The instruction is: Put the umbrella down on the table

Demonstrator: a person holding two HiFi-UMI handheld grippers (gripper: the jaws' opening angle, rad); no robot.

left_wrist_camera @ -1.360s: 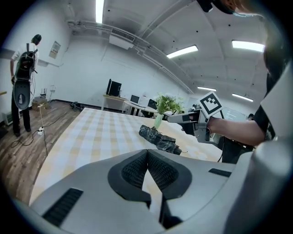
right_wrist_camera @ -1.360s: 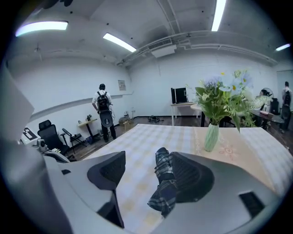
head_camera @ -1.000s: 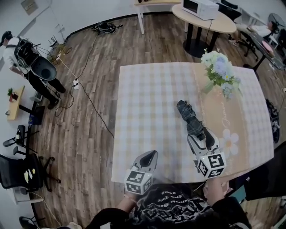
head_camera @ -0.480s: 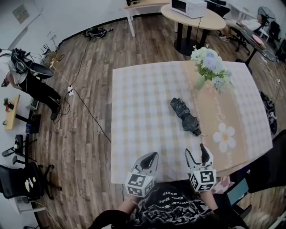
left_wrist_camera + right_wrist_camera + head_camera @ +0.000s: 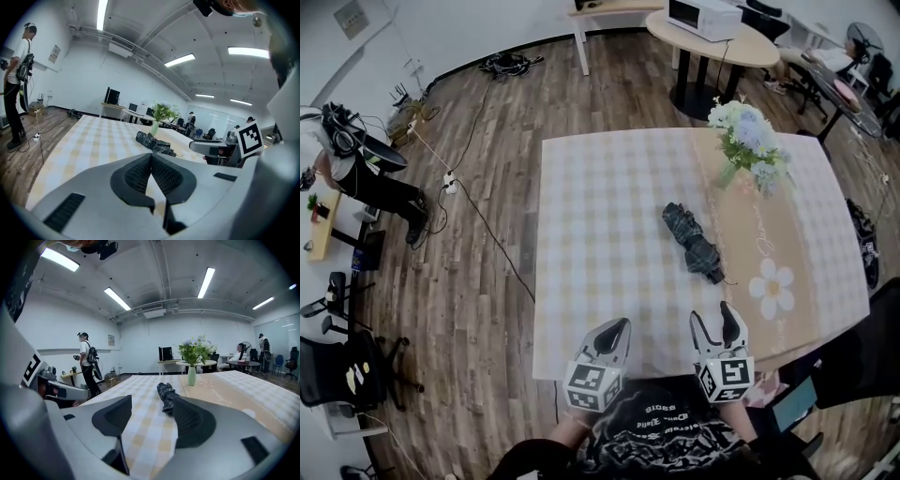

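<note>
The folded dark umbrella lies flat on the checked table, right of centre, with no gripper touching it. It also shows ahead in the left gripper view and past the right gripper's jaws. My right gripper hovers at the table's near edge, well short of the umbrella; its jaws stand apart and are closing, with nothing between them. My left gripper sits beside it at the near edge, jaws shut tip to tip and empty.
A vase of flowers stands on the beige runner at the table's far right. Beyond the table is a round table with a microwave. A person stands on the wooden floor far left, near cables and office chairs.
My right gripper has drawn back from the umbrella's near end to the table's near edge, leaving the umbrella lying on the table. The left gripper stayed put.
</note>
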